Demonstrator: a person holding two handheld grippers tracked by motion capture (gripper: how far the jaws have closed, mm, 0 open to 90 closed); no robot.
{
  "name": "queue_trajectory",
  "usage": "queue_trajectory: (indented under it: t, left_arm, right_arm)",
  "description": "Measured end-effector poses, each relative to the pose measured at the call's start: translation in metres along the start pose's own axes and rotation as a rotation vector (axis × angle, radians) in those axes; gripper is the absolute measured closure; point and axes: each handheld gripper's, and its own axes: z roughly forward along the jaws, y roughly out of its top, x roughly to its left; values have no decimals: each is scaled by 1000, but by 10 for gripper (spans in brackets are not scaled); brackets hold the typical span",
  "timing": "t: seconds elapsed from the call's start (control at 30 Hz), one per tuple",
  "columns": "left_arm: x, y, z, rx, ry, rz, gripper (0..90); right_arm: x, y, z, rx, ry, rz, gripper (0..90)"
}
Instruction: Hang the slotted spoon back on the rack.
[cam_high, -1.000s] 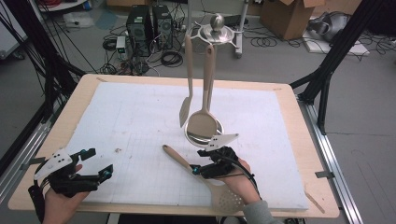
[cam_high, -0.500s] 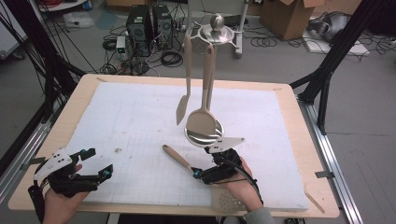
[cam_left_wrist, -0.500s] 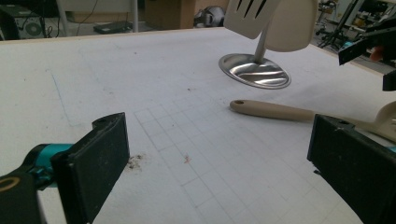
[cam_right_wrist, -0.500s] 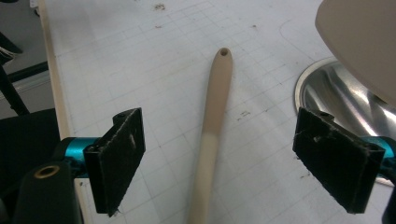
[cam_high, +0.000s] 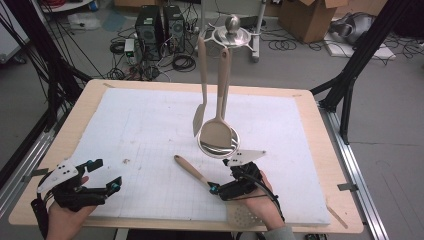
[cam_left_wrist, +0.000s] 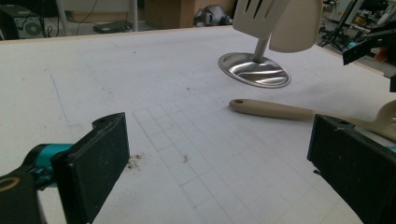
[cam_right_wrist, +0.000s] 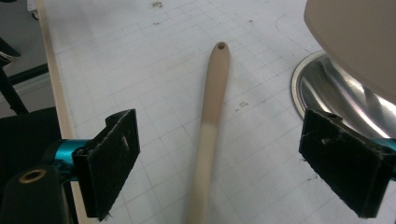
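The pale wooden desk (cam_high: 320, 150) carries a white gridded mat (cam_high: 140, 145) that covers nearly all of its top and leaves a narrow wooden border at every edge. The left and middle of the mat lie bare, so there is wide open room there; the right of centre is more crowded. Just right of centre stands a utensil rack with a round mirror-bright steel base (cam_high: 218, 145) and a steel top disc and knob (cam_high: 231, 31). From the top hang a beige slotted turner (cam_high: 202, 85) and a beige broad-bladed spatula (cam_high: 220, 115), their blades low over the base.

In front of the base a beige skimmer with a long handle and perforated round head (cam_high: 195, 171) lies flat on the mat. Its handle runs slantwise, its hole-pierced end pointing toward the middle of the desk, and its head (cam_high: 242, 216) sits at the near edge under the person's right wrist. The handle is smooth, lighter toward the head.

The right hand-held gripper (cam_high: 214, 189) sits low over that handle. Its jaws have just been opening and now stand wide on either side of the handle, pads clear of it. The left hand-held gripper (cam_high: 106, 176) rests near the front left corner, well apart from the utensils, jaws spread wide with nothing between them.
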Motion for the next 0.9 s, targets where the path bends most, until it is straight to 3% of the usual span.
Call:
queue_trajectory:
  t: [0.23,0.53,0.9]
  left_arm:
    - [1,0,1,0,1,-1,62]
    - [1,0,1,-1,-1,-3,61]
    - [3,0,0,-5,-3,-8,62]
  right_arm:
    - [5,-2,6,27,5,-12,114]
    - [7,-4,12,38,13,10,117]
    - [6,-8,24,113,0,14,139]
